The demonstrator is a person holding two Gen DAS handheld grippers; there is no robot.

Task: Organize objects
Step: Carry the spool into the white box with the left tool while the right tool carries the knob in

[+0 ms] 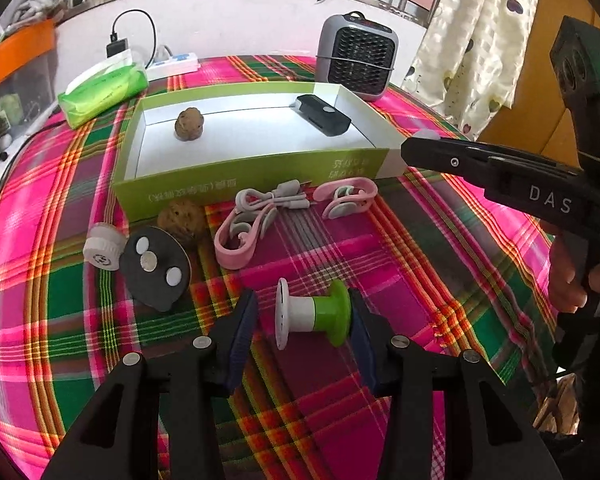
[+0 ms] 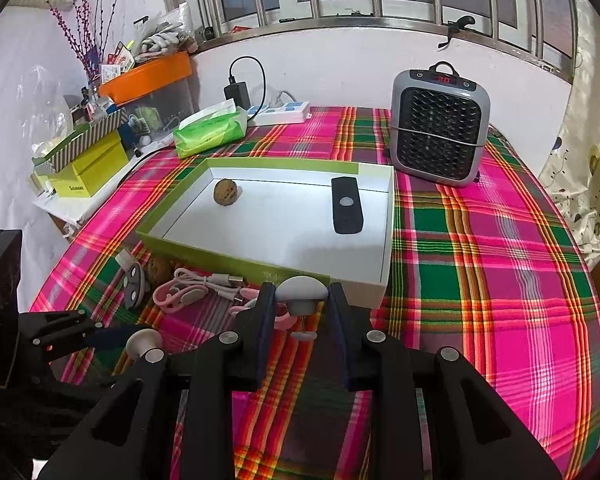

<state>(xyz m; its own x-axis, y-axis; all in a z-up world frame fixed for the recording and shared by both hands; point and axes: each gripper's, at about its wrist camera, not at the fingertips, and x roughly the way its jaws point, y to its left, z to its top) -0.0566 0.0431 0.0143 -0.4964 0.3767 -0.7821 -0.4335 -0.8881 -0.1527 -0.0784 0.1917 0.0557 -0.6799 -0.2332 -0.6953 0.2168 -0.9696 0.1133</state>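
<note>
White-and-green spool (image 1: 312, 314) lies sideways on plaid cloth (image 1: 420, 264).

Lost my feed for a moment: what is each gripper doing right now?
Left gripper: open, jaws either side of the green-and-white spool on the cloth.
Right gripper: shut on a white mushroom-shaped knob.

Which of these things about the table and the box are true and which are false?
1. A walnut lies inside the box. True.
2. The left gripper squeezes the green and white spool. False: its fingers stand open around the spool.
3. The right gripper holds a small white knob. True.
4. The black remote lies on the tablecloth. False: it lies in the box.
5. The pink earphones lie outside the box. True.
</note>
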